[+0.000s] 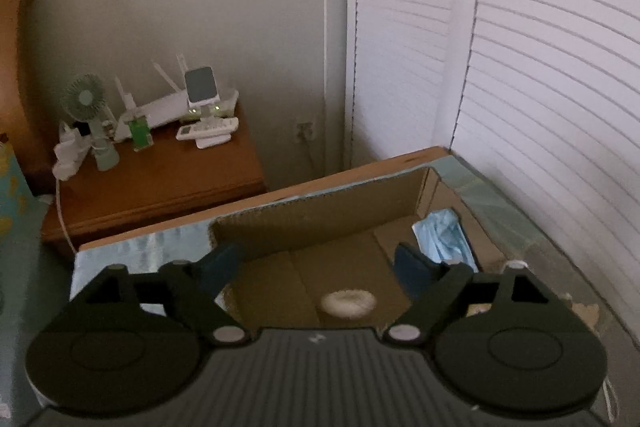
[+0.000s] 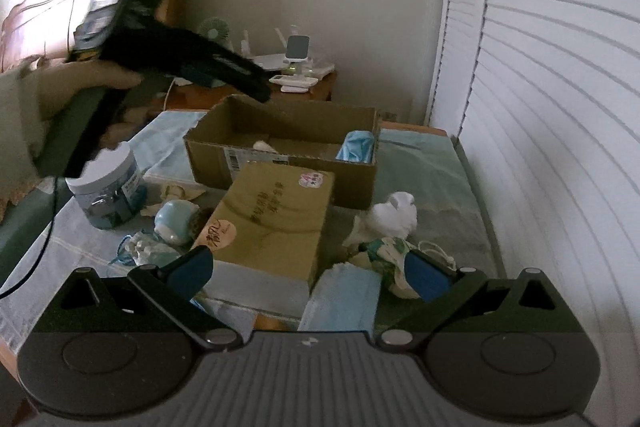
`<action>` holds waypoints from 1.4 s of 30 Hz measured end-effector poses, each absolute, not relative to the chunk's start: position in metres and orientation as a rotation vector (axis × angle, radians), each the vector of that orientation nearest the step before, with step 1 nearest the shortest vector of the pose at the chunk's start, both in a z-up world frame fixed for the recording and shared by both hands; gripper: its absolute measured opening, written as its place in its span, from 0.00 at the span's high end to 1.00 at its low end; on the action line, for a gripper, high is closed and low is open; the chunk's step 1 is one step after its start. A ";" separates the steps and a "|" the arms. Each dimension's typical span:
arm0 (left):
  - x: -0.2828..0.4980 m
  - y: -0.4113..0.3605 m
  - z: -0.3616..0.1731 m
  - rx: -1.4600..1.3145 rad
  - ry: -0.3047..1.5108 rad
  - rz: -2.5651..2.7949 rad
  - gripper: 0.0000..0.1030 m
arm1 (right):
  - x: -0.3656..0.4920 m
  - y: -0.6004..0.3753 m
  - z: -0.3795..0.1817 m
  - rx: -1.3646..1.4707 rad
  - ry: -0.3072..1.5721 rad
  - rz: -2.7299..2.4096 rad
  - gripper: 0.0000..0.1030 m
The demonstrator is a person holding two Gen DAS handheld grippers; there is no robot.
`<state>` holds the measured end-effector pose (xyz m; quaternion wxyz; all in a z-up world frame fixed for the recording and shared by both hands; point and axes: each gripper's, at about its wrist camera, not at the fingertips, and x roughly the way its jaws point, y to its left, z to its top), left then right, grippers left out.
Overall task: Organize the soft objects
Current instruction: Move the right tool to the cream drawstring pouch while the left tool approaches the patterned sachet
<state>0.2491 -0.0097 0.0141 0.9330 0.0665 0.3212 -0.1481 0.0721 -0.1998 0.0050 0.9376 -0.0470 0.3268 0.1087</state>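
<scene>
Cardboard walls of the open box (image 1: 320, 223) fill the middle of my left wrist view, and my left gripper (image 1: 320, 267) hangs over it with its blue pads (image 1: 218, 265) spread wide and nothing between them. On the box floor lies a white fluffy puff (image 1: 347, 303), just ahead of the gripper body, and a pack of blue face masks (image 1: 444, 237) leans in the far right corner of the same box. From my right wrist view the box (image 2: 280, 163) sits at the far side of the bed, the mask pack (image 2: 356, 145) still visible at its right end, and my left gripper (image 2: 256, 87) shows as a dark blurred shape above its far left rim. My right gripper (image 2: 308, 273) is also spread open and holds nothing; between its fingers lie a closed brown carton (image 2: 272, 223) and, nearer, a flat blue mask pack (image 2: 344, 303). Right of the carton sit a white soft toy (image 2: 394, 215) and a crumpled patterned cloth (image 2: 388, 251). Left of it are a pale blue round object (image 2: 174, 221) and a white-lidded jar (image 2: 106, 187). Beyond the bed, a wooden nightstand (image 1: 160, 179) carries a small fan (image 1: 86, 99) and a router (image 1: 168, 109).
</scene>
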 end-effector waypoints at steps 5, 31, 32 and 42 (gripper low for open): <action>0.208 -0.001 0.012 0.137 0.663 -0.331 0.09 | 0.068 -0.207 0.001 -0.093 0.671 0.186 0.00; 0.087 0.002 -0.043 0.134 0.676 -0.272 0.02 | 0.149 -0.255 -0.032 0.071 0.786 -0.072 0.00; 0.087 0.002 -0.043 0.136 0.673 -0.275 0.02 | 0.154 -0.254 -0.035 0.074 0.797 -0.070 0.00; 0.093 -0.001 -0.049 0.128 0.695 -0.279 0.02 | 0.160 -0.268 -0.054 0.096 0.883 -0.122 0.00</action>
